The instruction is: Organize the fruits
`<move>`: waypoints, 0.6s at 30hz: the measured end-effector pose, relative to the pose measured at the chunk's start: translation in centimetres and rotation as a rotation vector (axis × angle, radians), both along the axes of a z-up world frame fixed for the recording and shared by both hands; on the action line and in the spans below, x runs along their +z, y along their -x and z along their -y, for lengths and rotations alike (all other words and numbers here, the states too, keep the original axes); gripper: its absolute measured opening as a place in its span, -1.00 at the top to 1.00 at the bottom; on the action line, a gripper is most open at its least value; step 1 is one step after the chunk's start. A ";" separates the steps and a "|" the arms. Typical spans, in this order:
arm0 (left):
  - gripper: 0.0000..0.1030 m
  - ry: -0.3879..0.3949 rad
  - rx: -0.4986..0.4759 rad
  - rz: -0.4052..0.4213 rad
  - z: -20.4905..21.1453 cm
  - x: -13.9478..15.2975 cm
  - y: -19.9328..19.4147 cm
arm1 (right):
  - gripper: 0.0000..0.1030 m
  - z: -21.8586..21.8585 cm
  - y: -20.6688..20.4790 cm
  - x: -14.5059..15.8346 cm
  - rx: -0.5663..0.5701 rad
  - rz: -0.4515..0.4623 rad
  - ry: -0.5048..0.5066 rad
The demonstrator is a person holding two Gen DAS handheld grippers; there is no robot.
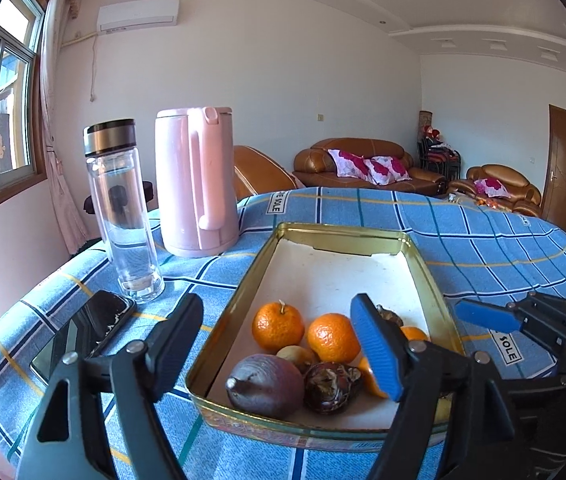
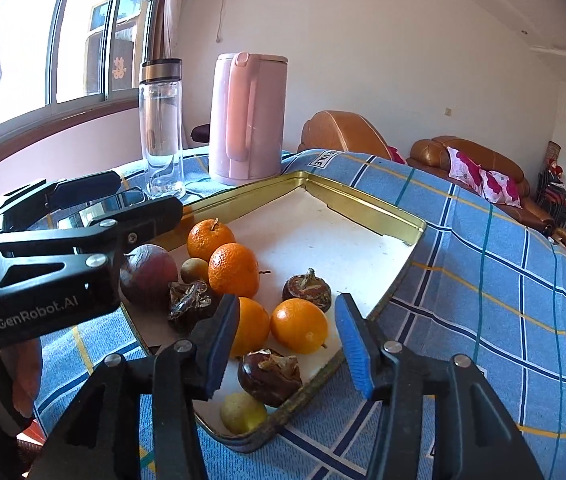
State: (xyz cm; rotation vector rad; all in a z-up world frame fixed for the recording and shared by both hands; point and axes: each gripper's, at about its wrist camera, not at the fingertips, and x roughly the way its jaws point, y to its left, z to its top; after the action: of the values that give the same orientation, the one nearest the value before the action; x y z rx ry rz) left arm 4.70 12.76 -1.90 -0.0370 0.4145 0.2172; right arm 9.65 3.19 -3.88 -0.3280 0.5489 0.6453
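Both your left gripper [image 1: 279, 344] and right gripper [image 2: 287, 344] stand released and empty over the tin tray [image 2: 363, 196], where the fruit [image 2: 234, 270] sits gathered for sorting.

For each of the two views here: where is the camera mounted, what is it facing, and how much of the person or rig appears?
Left wrist: on the left claw, looking over the tin tray; its open fingers and the right claw show.
Right wrist: on the right claw, looking at the tray from its other side; its open fingers, the left claw and a hand show.
Shared: tray, oranges, pink kettle, glass bottle.
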 end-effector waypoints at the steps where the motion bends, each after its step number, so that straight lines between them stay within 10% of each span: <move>1: -0.67 0.003 0.001 0.009 0.0 0.2 0.2 | -0.06 0.4 0.1 0.2 -0.010 0.005 -0.006; 18: -0.99 -0.049 -0.028 0.108 3.0 2.9 2.4 | -0.40 6.0 3.6 5.6 -0.149 0.181 -0.113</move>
State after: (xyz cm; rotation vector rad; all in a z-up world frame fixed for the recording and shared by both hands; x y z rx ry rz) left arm 2.30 9.78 1.04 0.0055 0.3021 0.1970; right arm 6.07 -2.77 1.75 -0.2339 0.3585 0.4950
